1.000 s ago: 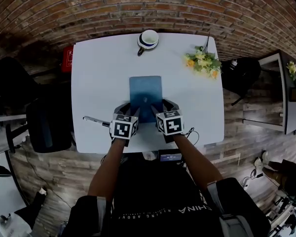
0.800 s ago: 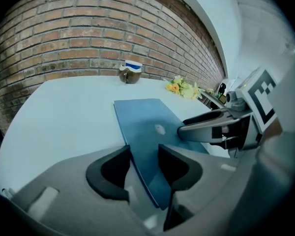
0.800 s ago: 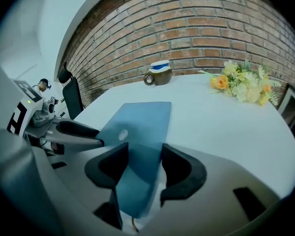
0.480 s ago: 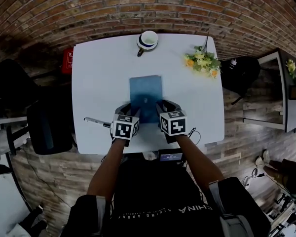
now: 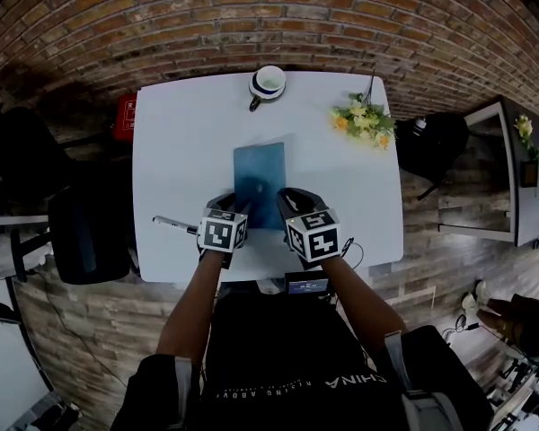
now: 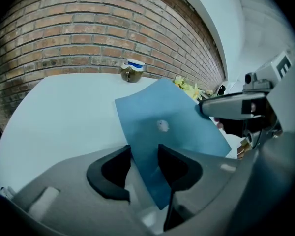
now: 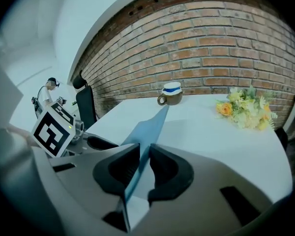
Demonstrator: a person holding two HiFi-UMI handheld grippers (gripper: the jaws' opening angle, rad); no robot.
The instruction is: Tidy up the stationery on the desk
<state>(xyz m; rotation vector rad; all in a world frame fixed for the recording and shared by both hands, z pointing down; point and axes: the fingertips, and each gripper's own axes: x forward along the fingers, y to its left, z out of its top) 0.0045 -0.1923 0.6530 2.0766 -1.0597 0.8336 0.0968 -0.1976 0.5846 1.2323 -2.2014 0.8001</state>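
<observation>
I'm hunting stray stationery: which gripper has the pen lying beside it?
The left gripper: the pen lies on the desk just to its left; the right gripper has none nearby.

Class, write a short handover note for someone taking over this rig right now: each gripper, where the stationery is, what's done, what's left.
Left gripper: jaws apart, the blue folder has its near corner in the gap, no pinch seen.
Right gripper: jaws have just been closing and now pinch the folder's right side, tilting it up off the desk.
Pen: lies loose on the desk, left of the left gripper.
Done: folder gripped.
Left: probably put the folder away, then the pen.
</observation>
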